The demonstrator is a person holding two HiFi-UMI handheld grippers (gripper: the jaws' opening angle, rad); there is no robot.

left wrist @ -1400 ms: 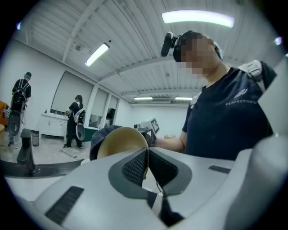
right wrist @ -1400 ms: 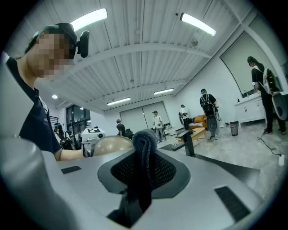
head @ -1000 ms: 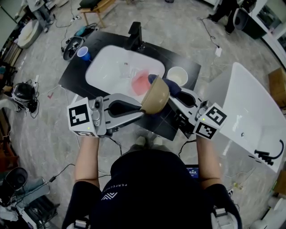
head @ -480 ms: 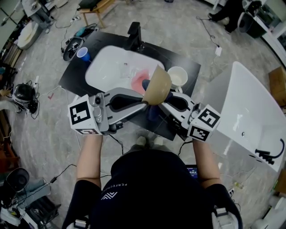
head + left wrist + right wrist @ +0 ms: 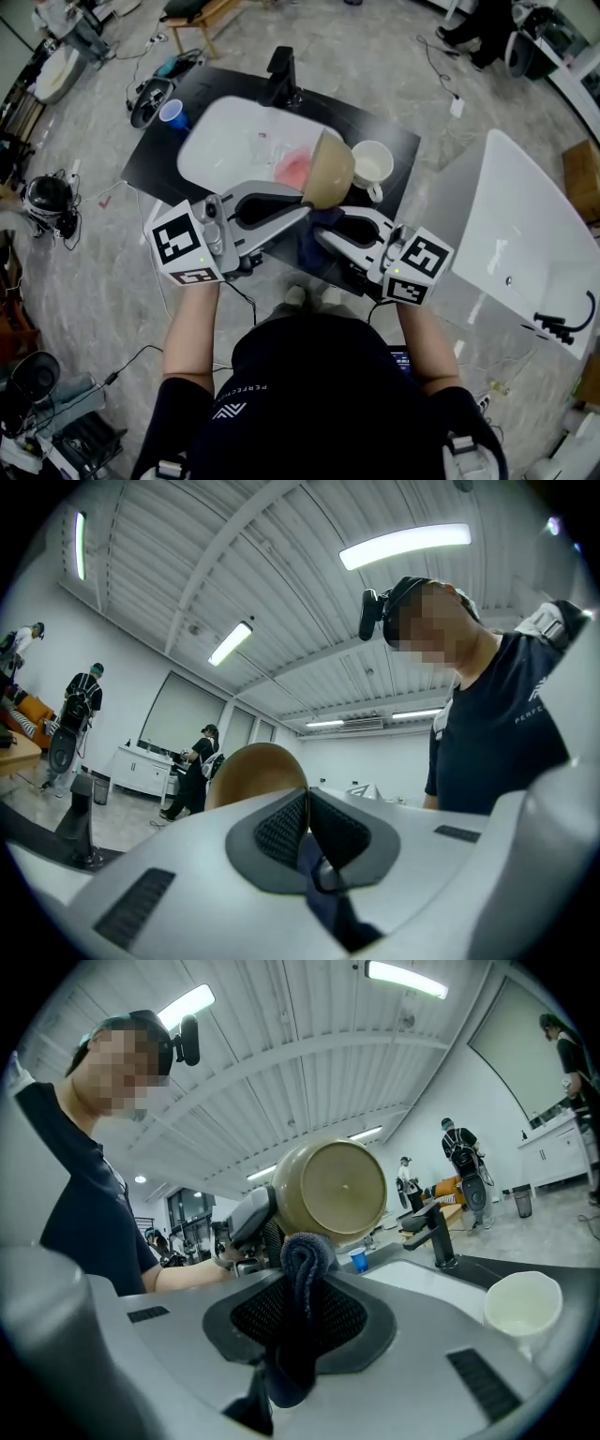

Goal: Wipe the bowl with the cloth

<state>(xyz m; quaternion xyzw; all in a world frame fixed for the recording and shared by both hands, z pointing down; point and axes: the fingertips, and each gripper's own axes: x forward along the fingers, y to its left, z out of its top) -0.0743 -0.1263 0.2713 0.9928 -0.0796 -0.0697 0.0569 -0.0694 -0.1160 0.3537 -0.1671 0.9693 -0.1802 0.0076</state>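
Observation:
A tan bowl (image 5: pixel 328 169) is held tilted on its side over the sink's near edge, its rim pinched by my left gripper (image 5: pixel 305 199), which is shut on it. In the left gripper view the rim (image 5: pixel 258 771) rises between the pads of that gripper (image 5: pixel 307 803). My right gripper (image 5: pixel 323 230) is shut on a dark blue cloth (image 5: pixel 314 234) just below the bowl. In the right gripper view the cloth (image 5: pixel 300 1316) bulges out of the right gripper (image 5: pixel 300 1260), right under the bowl's outer base (image 5: pixel 333 1190).
A white sink (image 5: pixel 230 141) sits in a black counter (image 5: pixel 150 159), with something pink (image 5: pixel 292 171) inside and a black faucet (image 5: pixel 281 70) behind. A white cup (image 5: pixel 372 161) stands right of the sink, a blue cup (image 5: pixel 172 112) at its far left. A white tub (image 5: pixel 525 234) lies to the right.
The right gripper with the cloth has come from the bowl's right side to below it, nearer the person. The bowl has tilted and shifted slightly away over the sink.

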